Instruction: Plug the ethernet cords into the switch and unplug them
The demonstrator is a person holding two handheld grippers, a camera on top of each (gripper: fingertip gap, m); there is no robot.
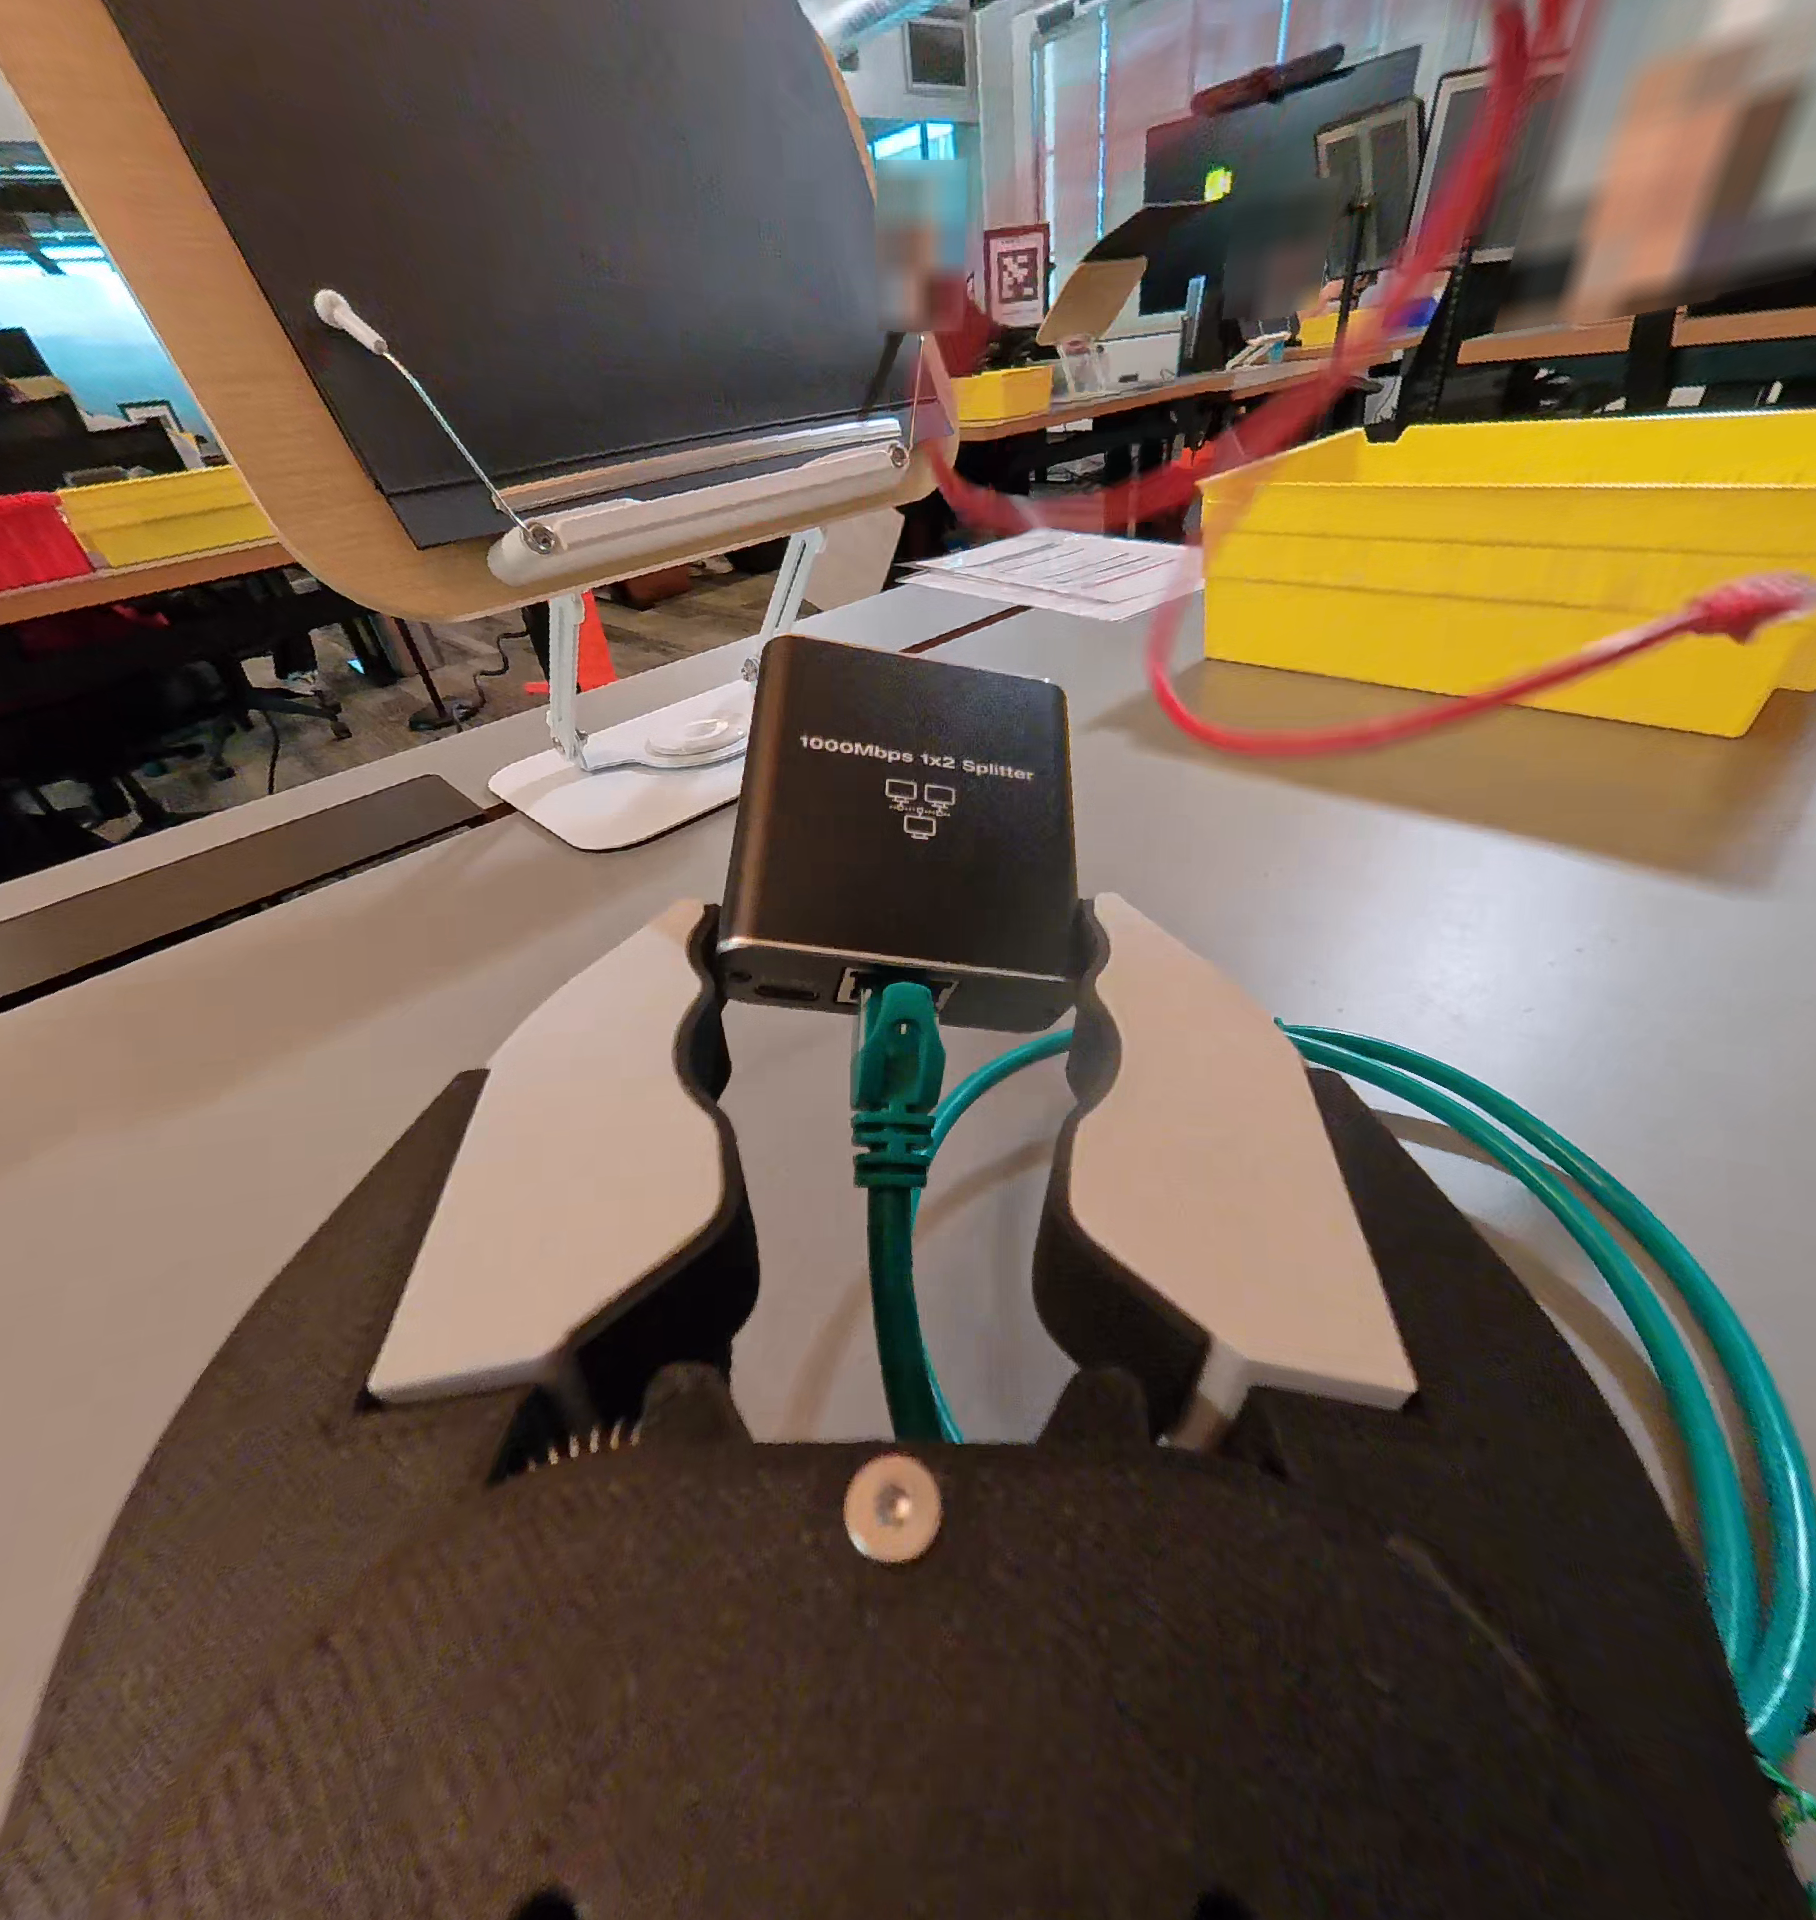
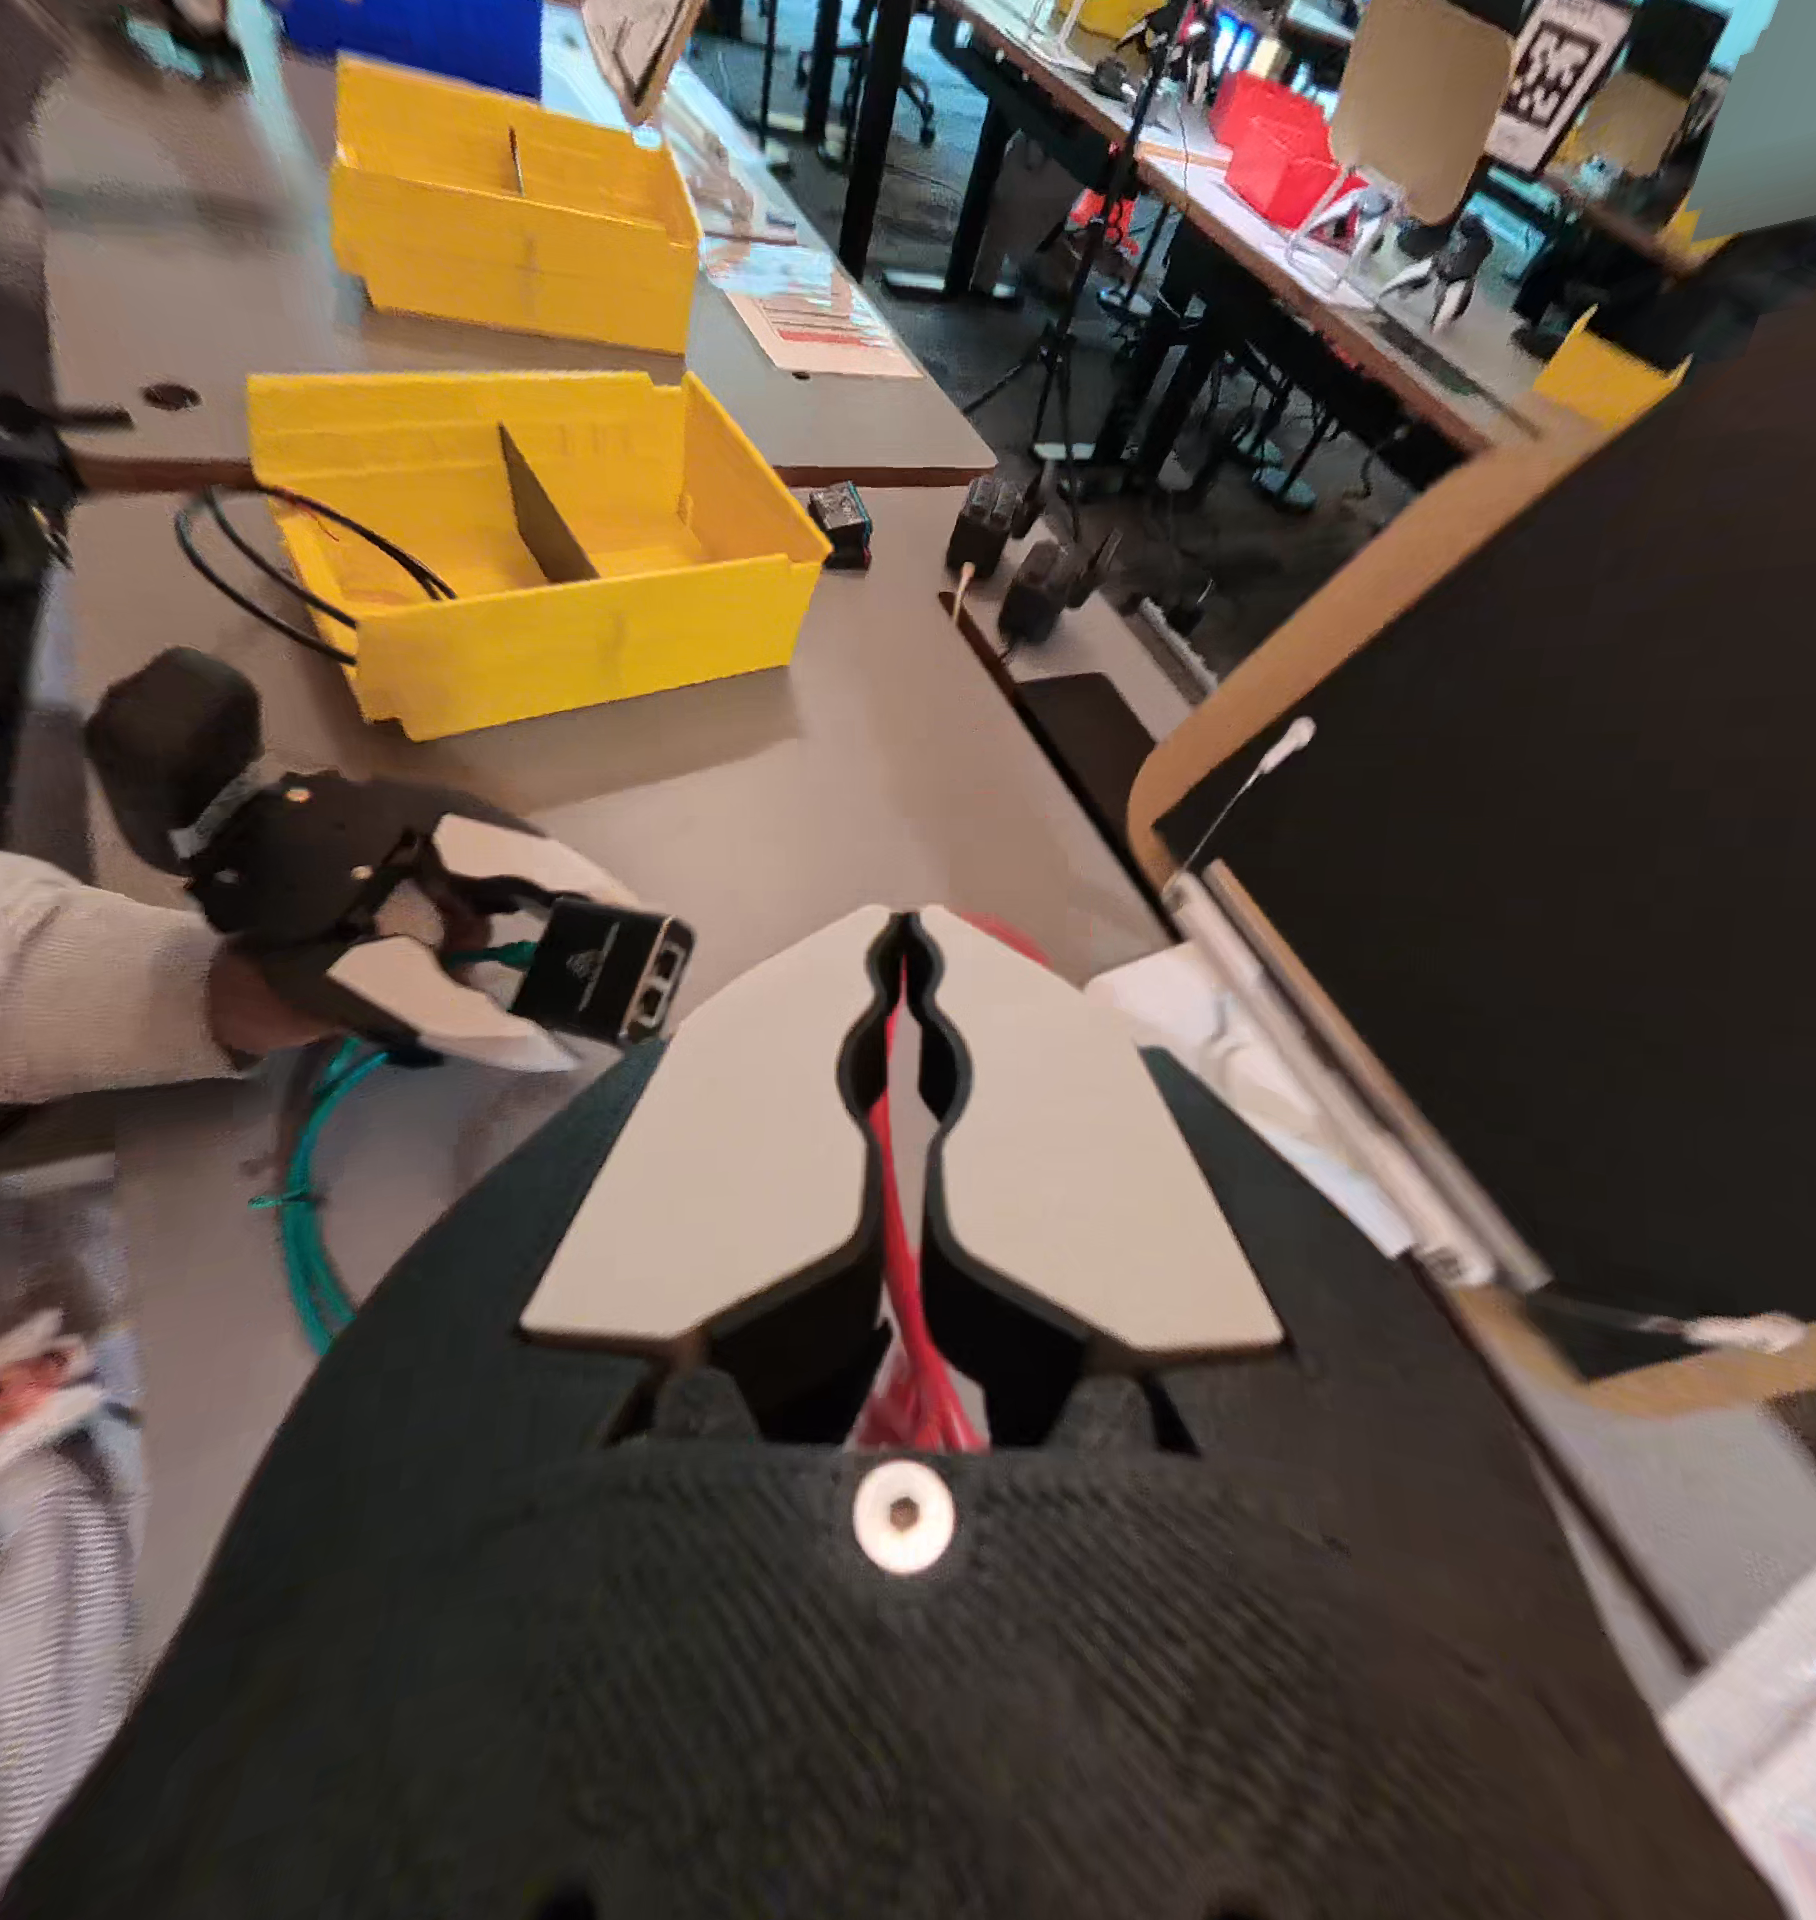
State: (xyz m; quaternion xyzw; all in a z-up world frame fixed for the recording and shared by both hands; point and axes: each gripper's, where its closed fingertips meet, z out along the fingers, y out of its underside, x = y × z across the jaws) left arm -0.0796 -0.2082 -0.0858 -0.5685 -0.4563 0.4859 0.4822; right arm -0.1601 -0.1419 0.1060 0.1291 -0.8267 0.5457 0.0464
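My left gripper (image 1: 899, 951) is shut on the black switch (image 1: 899, 821) and holds it tilted above the grey table. A green ethernet cord (image 1: 888, 1081) is plugged into the switch's near port and loops off to the right. A red ethernet cord (image 1: 1403, 717) hangs in the air at the right, its plug (image 1: 1756, 603) free and blurred. In the right wrist view my right gripper (image 2: 904, 925) is shut on the red cord (image 2: 899, 1226), which runs between the fingers. The switch (image 2: 603, 971) shows there at the left, its two far ports empty, held by the left gripper (image 2: 530, 966).
A tilted book stand (image 1: 468, 260) with a black board stands behind the switch and at the right in the right wrist view (image 2: 1558, 935). Yellow bins (image 2: 530, 551) sit on the table (image 2: 831, 790), one also at the right in the left view (image 1: 1527, 561). Papers (image 1: 1060, 571) lie beyond.
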